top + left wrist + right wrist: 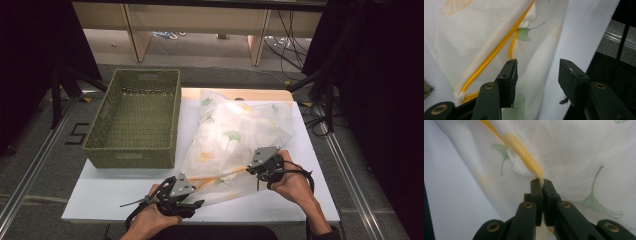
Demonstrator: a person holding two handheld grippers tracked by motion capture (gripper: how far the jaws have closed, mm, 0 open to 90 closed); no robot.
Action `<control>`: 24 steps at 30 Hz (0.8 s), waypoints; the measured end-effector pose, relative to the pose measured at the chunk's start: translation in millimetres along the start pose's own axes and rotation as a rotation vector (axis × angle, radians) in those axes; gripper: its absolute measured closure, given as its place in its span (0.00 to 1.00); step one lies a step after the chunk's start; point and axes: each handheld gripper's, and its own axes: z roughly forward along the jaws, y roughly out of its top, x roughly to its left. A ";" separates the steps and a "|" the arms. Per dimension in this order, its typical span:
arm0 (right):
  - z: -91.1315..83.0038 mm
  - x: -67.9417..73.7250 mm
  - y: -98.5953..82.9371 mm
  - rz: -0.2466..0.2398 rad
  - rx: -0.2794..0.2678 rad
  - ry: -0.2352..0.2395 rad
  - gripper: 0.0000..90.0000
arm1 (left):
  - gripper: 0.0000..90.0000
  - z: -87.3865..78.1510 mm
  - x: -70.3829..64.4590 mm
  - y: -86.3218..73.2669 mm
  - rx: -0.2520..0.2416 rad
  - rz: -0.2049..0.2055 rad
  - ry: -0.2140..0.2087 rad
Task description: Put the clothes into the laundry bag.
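Note:
A white mesh bag (235, 137) printed with green and yellow ginkgo leaves lies on the white table top (125, 192), its yellow-trimmed opening toward me. My right gripper (256, 167) is shut on the yellow trim (529, 161) at the bag's near right edge; the jaws pinch the fabric between them. My left gripper (197, 202) sits at the bag's near left corner and stands open, its jaws spread over the mesh bag (474, 37) and the table edge. The yellow trim (496, 50) runs diagonally past the left jaw.
A green woven basket (135, 117) stands empty at the back left of the table. Black stands and cables flank the table on both sides. Bare white table (310, 150) lies to the right of the bag.

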 end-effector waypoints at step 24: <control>19.6 -0.6 -14.5 0.009 0.022 0.064 0.93 | 0.44 40.7 -7.5 0.9 0.082 0.022 -0.078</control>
